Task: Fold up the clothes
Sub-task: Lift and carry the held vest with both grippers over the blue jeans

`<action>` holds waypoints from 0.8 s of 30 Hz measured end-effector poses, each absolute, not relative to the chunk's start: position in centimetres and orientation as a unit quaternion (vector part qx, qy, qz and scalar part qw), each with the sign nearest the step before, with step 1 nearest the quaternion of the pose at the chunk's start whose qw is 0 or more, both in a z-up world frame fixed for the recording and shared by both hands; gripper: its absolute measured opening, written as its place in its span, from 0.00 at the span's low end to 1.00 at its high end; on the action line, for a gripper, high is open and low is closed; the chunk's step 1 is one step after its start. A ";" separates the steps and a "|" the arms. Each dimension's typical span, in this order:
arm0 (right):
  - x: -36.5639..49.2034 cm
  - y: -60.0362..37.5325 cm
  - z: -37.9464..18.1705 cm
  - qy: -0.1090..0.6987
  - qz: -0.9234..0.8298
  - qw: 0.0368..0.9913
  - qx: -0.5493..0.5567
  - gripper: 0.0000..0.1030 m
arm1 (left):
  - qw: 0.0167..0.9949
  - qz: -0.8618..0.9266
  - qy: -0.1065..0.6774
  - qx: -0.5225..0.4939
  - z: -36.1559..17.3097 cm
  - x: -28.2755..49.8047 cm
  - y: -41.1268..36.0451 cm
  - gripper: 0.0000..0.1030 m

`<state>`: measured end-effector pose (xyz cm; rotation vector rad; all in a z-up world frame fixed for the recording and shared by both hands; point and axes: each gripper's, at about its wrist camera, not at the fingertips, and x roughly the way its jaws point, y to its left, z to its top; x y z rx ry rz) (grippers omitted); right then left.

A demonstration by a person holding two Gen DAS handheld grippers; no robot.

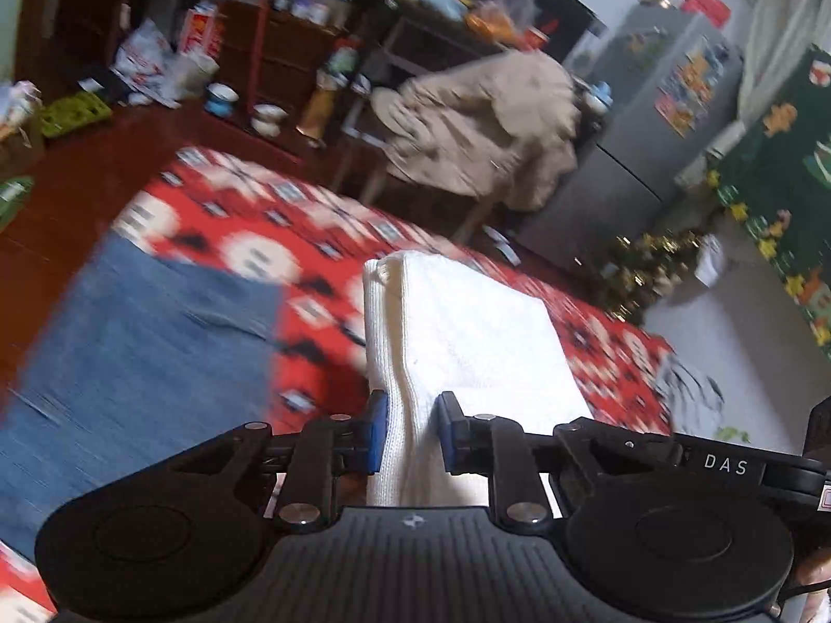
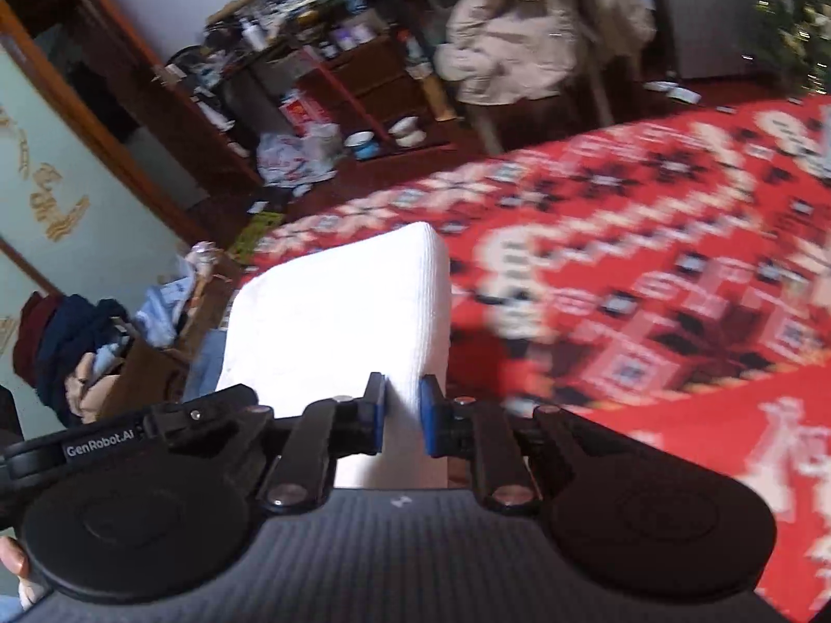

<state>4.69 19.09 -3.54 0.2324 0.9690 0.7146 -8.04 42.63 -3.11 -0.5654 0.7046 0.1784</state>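
Both grippers pinch a white cloth lifted above a red rug.

The left gripper [image 1: 411, 428] has its blue-padded jaws closed on a bunched, ribbed edge of the cloth [image 1: 467, 332], a thick white knit folded into a flat slab with a rounded corner at the far end. The right gripper [image 2: 402, 412] clamps the cloth [image 2: 337, 311] too, its weave washed out by glare. Below lies the rug [image 2: 649, 259], red with white medallions, blurred; a blue fabric [image 1: 130, 342], perhaps denim, lies flat on it at left. Wide open rug remains ahead, bounded by cluttered shelves [image 2: 332, 72] and a draped chair [image 1: 483, 130].
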 end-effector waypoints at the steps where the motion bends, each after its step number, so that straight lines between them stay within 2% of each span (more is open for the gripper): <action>1: 4.5 20.9 -3.2 0.455 0.341 0.816 0.109 0.14 | 0.896 0.094 0.340 -0.270 -2.9 -8.3 44.0 0.19; 11: 1.4 34.2 -3.5 0.455 0.362 0.807 0.100 0.14 | 0.883 0.150 0.355 -0.269 -4.0 -10.4 53.8 0.19; 20: 0.6 36.9 -7.6 0.463 0.375 0.799 0.082 0.14 | 0.869 0.157 0.364 -0.297 -8.4 -11.2 56.8 0.20; 24: 0.7 36.6 -9.1 0.461 0.385 0.796 0.083 0.15 | 0.867 0.144 0.352 -0.323 -8.8 -12.2 57.4 0.27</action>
